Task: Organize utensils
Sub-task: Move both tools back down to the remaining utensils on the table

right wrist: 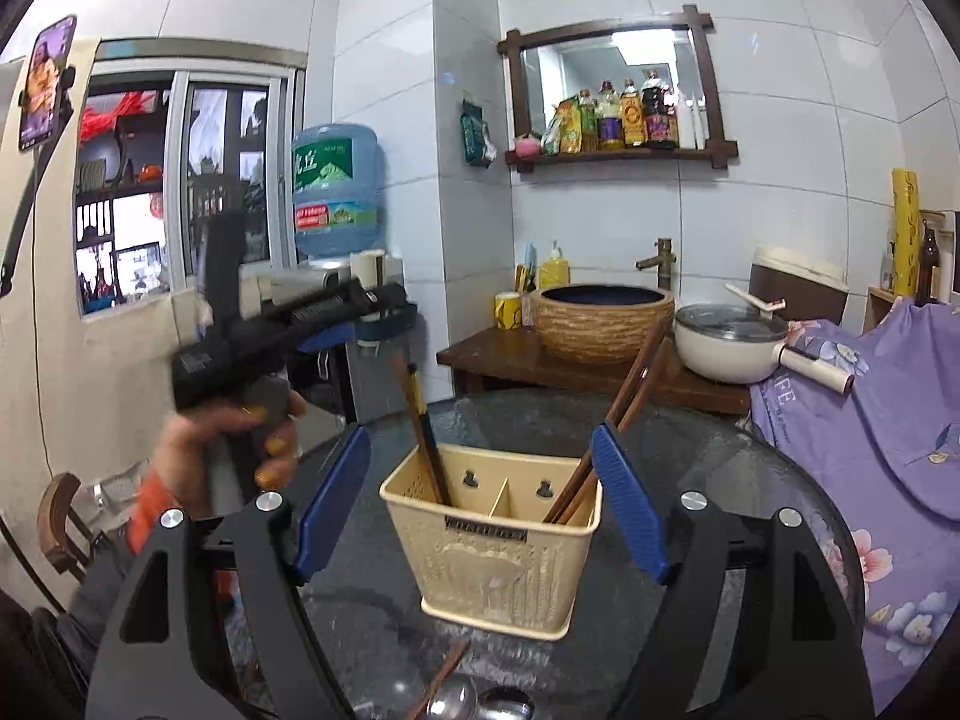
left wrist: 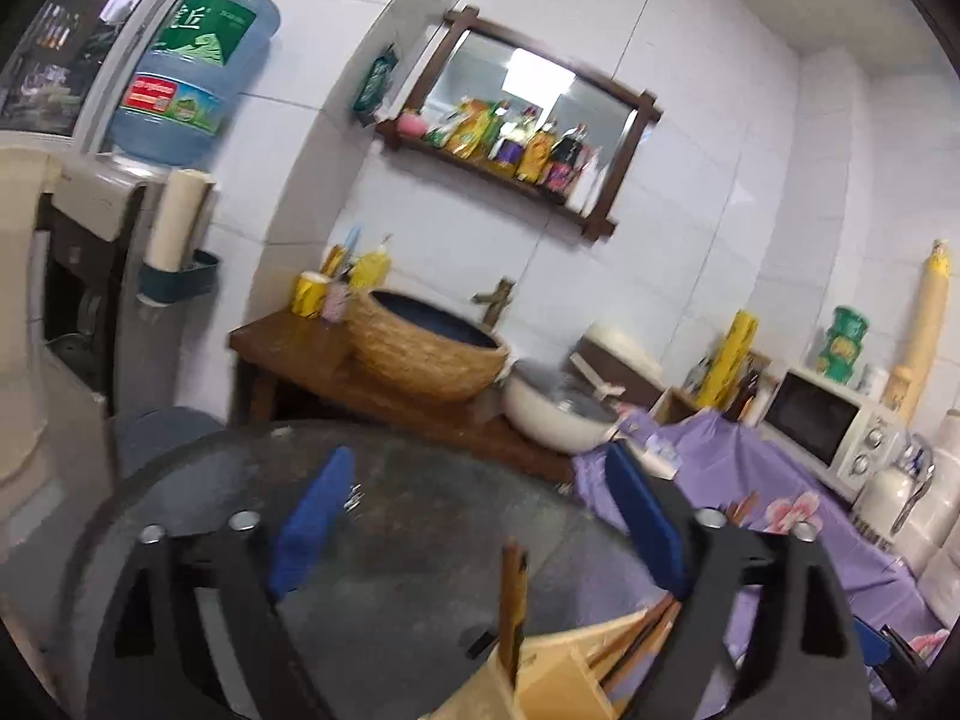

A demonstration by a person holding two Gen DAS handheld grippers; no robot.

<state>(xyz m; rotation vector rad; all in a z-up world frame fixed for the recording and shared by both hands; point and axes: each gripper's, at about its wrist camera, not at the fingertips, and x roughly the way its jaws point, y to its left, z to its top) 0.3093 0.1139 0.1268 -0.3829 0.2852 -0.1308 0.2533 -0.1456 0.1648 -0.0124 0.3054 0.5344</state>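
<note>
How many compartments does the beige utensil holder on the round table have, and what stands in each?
2. The utensil holder has a left compartment with dark chopsticks and a right compartment with brown chopsticks. Their exact number is unclear.

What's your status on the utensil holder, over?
Both jaws open, empty. Utensil holder upright on glass table, chopsticks in both compartments. Loose utensils lie near right gripper. Nothing blocking.

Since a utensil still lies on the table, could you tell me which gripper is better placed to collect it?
Probably the right gripper: open and low, with the loose utensil just beneath it. The left gripper is raised above the holder, facing away.
</note>
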